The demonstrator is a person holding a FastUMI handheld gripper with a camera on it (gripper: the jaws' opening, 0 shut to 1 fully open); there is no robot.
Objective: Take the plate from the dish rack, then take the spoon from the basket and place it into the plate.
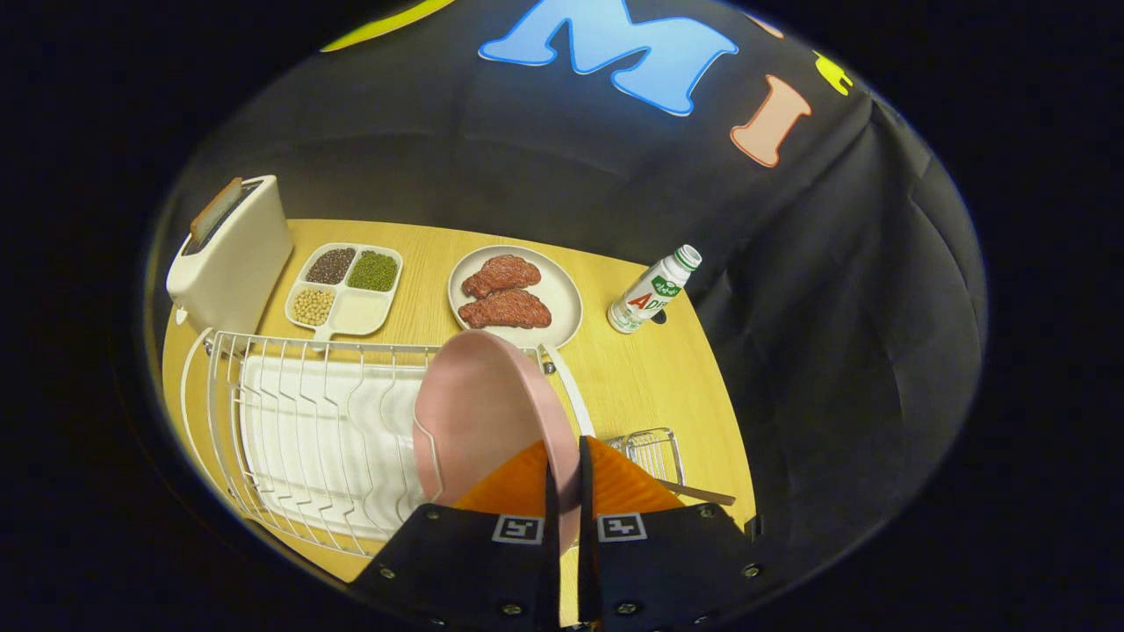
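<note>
A pink plate (479, 412) stands on edge at the right end of the white wire dish rack (290, 421). My gripper (566, 465) is shut on the plate's near rim, one finger on each side of it. The plate's lower part is hidden behind the fingers. Just right of the fingers sits a small wire basket (654, 452) fixed to the rack's end. A wooden spoon handle (698, 493) sticks out of it toward the right. The spoon's bowl is hidden behind my fingers.
On the wooden table (641, 377) beyond the rack stand a cream toaster (233, 254), a divided tray of beans and grains (347, 288), a white pan with two meat pieces (516, 294), and a tilted white bottle (654, 290). Black cloth wall behind and right.
</note>
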